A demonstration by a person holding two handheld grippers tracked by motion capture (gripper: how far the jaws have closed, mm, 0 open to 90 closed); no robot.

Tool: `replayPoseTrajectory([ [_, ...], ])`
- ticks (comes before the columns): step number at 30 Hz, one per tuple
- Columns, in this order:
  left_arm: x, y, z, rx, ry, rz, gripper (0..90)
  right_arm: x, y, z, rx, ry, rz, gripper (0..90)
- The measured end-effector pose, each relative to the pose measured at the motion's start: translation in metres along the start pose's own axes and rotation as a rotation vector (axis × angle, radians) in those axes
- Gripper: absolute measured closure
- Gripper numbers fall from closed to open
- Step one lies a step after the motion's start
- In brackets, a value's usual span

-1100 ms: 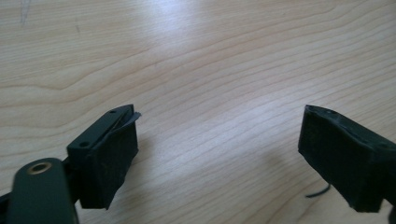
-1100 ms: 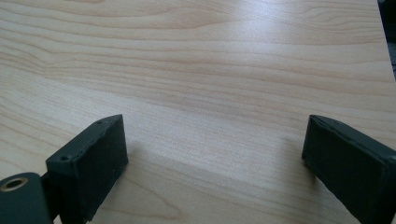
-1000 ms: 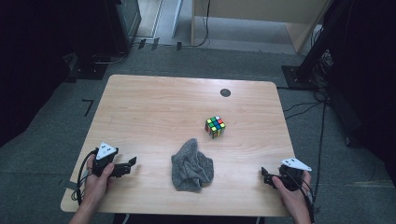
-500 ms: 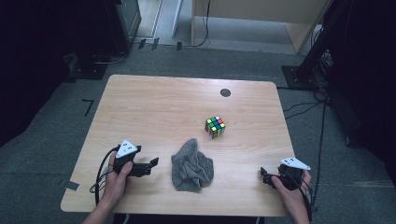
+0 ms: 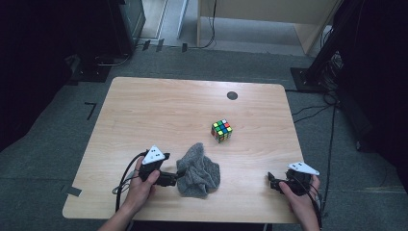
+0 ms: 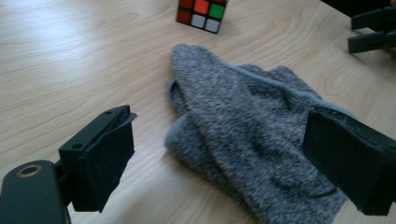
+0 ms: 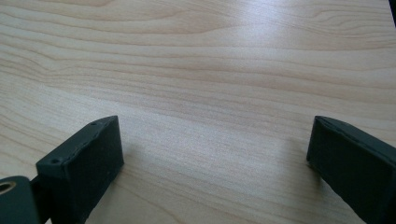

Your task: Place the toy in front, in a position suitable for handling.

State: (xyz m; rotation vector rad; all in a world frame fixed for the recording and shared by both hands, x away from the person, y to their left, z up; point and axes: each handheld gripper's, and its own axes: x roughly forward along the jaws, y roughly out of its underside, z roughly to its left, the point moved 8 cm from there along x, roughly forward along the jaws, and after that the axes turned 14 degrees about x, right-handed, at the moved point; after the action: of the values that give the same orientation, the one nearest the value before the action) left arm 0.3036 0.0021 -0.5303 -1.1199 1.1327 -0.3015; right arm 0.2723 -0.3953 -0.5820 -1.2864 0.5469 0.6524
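1. Black-jawed left gripper [image 5: 174, 179] — jaws spread wide, just opened further, with the crumpled grey knitted cloth [image 6: 261, 140] lying between them, unpinched.
2. Right gripper [image 5: 273, 182] — jaws wide apart over bare light wooden table [image 7: 210, 70], holding nothing.
3. Multicoloured puzzle cube [image 5: 221, 130] sits beyond the cloth, apart.

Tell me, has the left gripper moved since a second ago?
Yes. The left gripper has slid rightward along the table, from near the left edge up to the grey cloth, fingers open.

No words, labels, brands or numbers can be read on anything here, though the high view is perhaps too coarse for fine print.
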Motion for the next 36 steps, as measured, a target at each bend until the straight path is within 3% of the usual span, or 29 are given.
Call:
replayPoseTrajectory([
  [7,0.017,-0.004,-0.014,0.021,0.029,0.024,9.0,0.0,0.0,0.0,-0.001,-0.001,0.0,3.4],
  [17,0.036,0.002,-0.03,0.132,0.004,0.09,9.0,0.001,-0.001,0.001,-0.01,-0.009,0.003,3.3],
  [23,0.044,0.01,-0.031,0.156,-0.013,0.142,10.3,0.001,-0.001,0.001,-0.01,-0.008,0.002,3.3],
  [26,0.045,0.014,-0.032,0.168,-0.005,0.156,18.3,0.001,-0.001,0.001,-0.007,-0.006,0.002,3.3],
  [29,0.043,0.013,-0.032,0.174,0.014,0.141,35.1,0.0,-0.001,0.002,-0.007,0.001,0.019,3.3],
  [30,0.041,0.013,-0.031,0.173,0.013,0.137,35.1,0.0,-0.001,0.002,-0.007,0.001,0.019,3.3],
  [33,0.031,0.013,-0.019,0.171,-0.02,0.119,49.3,0.0,-0.001,0.003,-0.015,-0.003,0.027,3.7],
  [36,0.022,0.018,-0.005,0.16,-0.055,0.121,54.2,0.0,-0.001,0.005,-0.021,-0.003,0.023,4.7],
])
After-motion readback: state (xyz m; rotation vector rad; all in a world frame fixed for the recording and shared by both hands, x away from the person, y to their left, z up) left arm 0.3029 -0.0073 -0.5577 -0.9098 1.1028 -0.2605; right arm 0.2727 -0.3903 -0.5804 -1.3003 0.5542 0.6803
